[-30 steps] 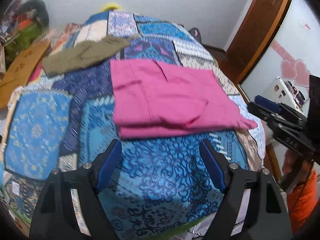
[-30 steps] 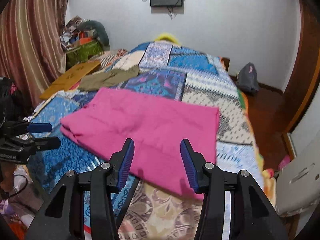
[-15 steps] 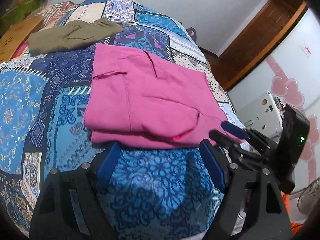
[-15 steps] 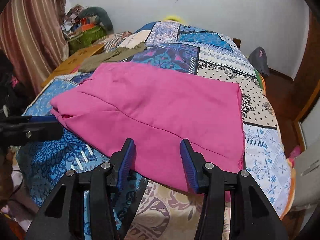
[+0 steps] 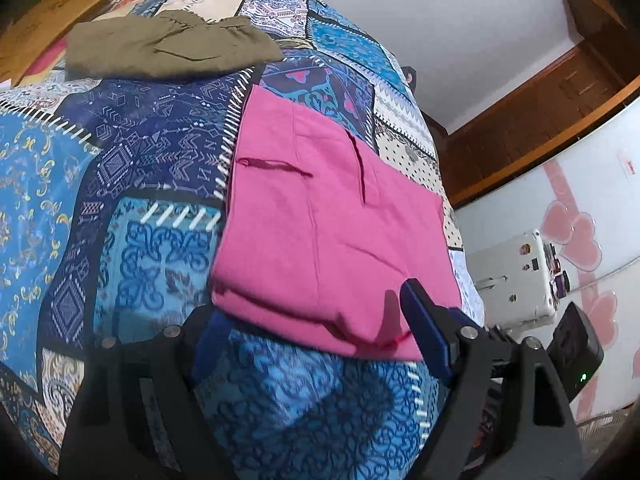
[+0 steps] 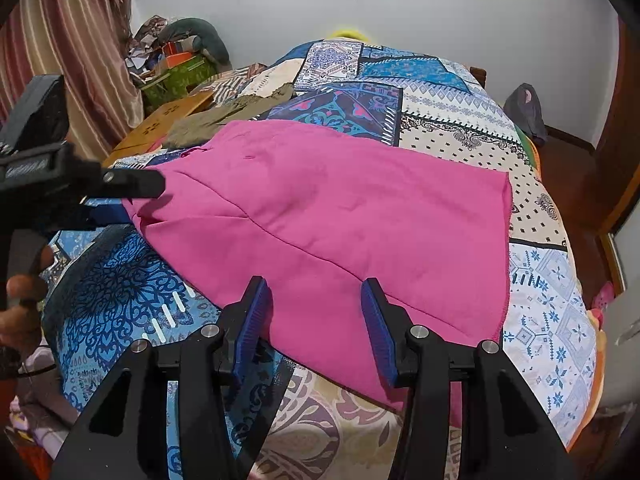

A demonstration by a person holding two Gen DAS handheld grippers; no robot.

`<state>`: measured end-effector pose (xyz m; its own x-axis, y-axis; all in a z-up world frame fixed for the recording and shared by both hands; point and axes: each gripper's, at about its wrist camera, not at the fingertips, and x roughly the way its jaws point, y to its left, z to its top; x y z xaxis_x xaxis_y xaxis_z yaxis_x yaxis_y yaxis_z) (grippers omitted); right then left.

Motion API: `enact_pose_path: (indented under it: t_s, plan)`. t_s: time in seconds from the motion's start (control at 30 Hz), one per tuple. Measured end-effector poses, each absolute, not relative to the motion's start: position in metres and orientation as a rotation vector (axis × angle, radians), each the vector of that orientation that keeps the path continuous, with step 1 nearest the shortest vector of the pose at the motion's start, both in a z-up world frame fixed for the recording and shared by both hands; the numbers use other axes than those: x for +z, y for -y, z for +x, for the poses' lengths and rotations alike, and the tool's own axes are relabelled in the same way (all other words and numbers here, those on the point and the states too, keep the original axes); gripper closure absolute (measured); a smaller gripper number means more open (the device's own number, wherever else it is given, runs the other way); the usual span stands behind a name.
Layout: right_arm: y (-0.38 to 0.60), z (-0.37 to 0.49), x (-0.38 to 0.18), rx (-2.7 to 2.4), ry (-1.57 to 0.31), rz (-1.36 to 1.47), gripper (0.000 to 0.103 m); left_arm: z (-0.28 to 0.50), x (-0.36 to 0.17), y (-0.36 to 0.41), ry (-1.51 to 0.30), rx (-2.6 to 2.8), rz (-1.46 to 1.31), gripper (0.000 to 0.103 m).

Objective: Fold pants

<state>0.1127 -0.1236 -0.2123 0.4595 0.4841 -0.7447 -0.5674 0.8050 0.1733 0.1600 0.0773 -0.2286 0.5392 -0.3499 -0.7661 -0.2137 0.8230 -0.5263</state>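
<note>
Folded pink pants lie flat on the patchwork bedspread; left gripper, jaws wide and empty, straddles their near folded corner; right gripper, jaws half apart, holds nothing, with the pants' near edge lying between and beyond them; olive garment lies far beyond the jaws.

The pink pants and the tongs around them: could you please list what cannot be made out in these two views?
- Left wrist view: the left tongs are motion-blurred; whether the left pad touches the pink pants is unclear.
- Right wrist view: the pants' near edge is hidden behind the right tongs.
- Right wrist view: the olive garment is partly covered by the pants.
- Both views: how many layers the pants have.
</note>
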Motion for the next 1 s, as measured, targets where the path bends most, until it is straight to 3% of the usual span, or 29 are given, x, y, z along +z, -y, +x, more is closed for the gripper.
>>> enact_pose_path:
  t_s: [0.07, 0.2, 0.3, 0.7, 1.0]
  plan:
    - [0.123, 0.114, -0.212, 0.656, -0.883, -0.108, 0.057, 0.164, -0.229, -0.078, -1.015, -0.076, -0.609, 0.028]
    - [0.125, 0.117, -0.210, 0.666, -0.902, -0.096, 0.057, 0.165, -0.228, -0.076, -1.026, -0.019, -0.516, 0.061]
    - [0.124, 0.119, -0.208, 0.670, -0.914, -0.104, 0.057, 0.160, -0.226, -0.076, -1.006, -0.031, -0.483, 0.072]
    - [0.080, 0.139, -0.174, 0.741, -0.897, -0.083, 0.057, 0.114, -0.188, -0.071, -0.855, 0.090, -0.140, 0.080]
    - [0.001, 0.142, -0.193, 0.835, -0.994, -0.251, 0.057, 0.086, -0.171, -0.091, -0.796, 0.129, -0.085, 0.080]
